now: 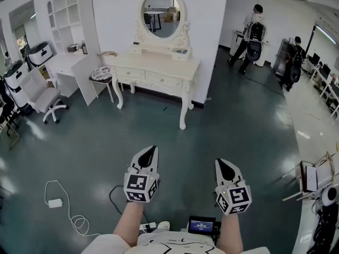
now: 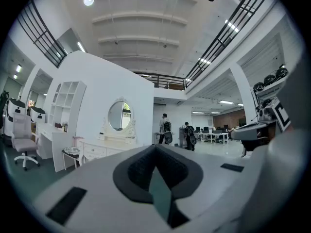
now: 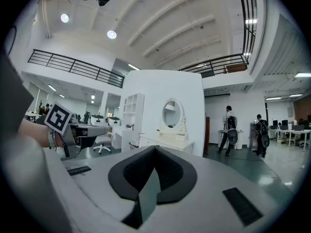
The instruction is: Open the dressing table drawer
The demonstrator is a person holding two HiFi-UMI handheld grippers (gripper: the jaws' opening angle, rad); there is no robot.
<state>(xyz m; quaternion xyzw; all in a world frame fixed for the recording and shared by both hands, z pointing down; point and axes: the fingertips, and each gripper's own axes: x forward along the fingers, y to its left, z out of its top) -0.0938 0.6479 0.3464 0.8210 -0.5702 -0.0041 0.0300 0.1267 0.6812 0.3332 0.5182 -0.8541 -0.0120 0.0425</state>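
Left tool (image 1: 151, 151) and right tool (image 1: 222, 164) are held empty with jaws together, well apart from the counter (image 1: 159, 63) ahead. Its drawer (image 1: 161, 80) is closed. It's probably light, stiff wood, best pulled by the knob, which can't be made out here.

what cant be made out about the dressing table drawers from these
Drawer handles on the dressing table: too small in the head view, too far off in both gripper views.
Its legs in the left gripper view: mostly hidden behind the left gripper.
Small items below the mirror: too small to name in any view.
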